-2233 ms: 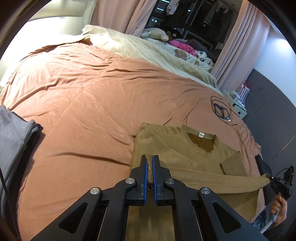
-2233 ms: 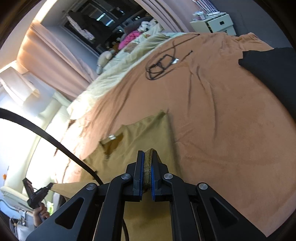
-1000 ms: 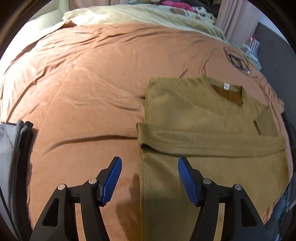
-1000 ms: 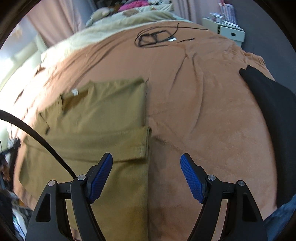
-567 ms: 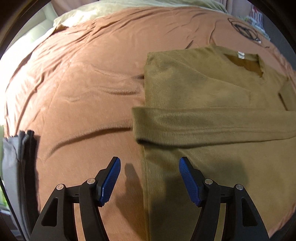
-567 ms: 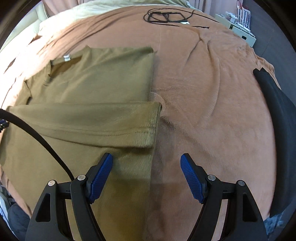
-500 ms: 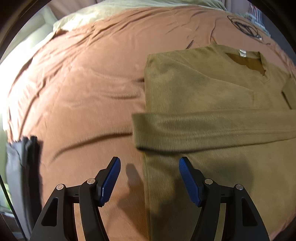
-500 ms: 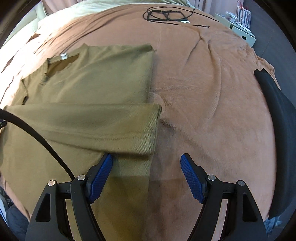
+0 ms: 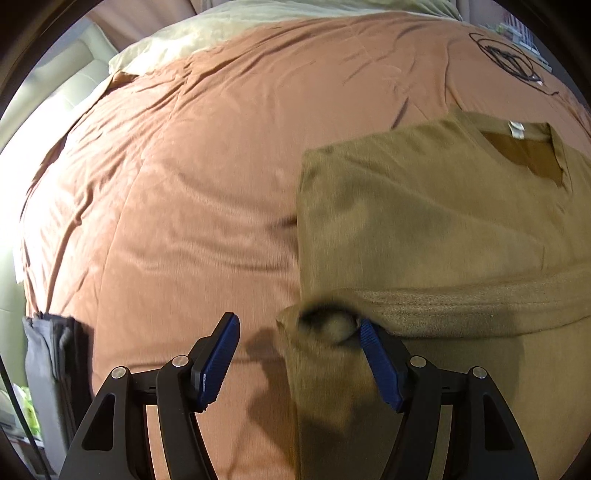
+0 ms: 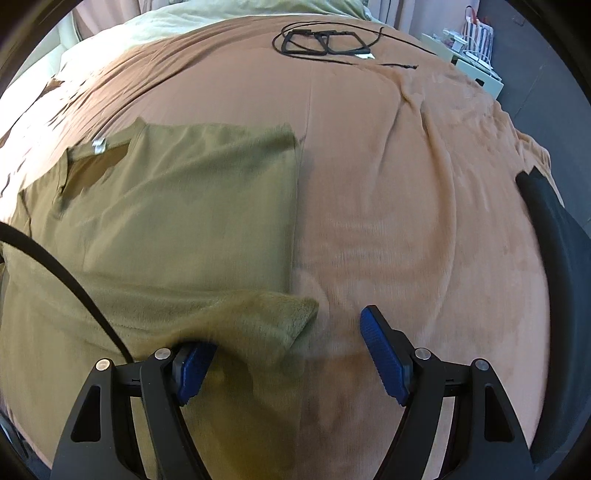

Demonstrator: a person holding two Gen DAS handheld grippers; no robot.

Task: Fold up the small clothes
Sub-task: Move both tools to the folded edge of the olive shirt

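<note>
An olive-brown T-shirt lies flat on the orange-brown bedspread, neck and white label at the far end. Its lower part is folded up, so the hem band runs across the body. My left gripper is open and low over the band's left corner, which sits between the fingers against the right pad. In the right wrist view the T-shirt fills the left half. My right gripper is open around the band's right corner; fabric partly covers its left pad.
Folded grey clothes lie at the bed's left edge. A coiled black cable rests at the far end, and a black garment at the right edge. Cream bedding lies beyond. A white shelf unit stands past the bed.
Both grippers, earlier shut on the hem, have let it go and stand open. Over the last second both sank toward the folded band, whose corners now lie between their fingers.
</note>
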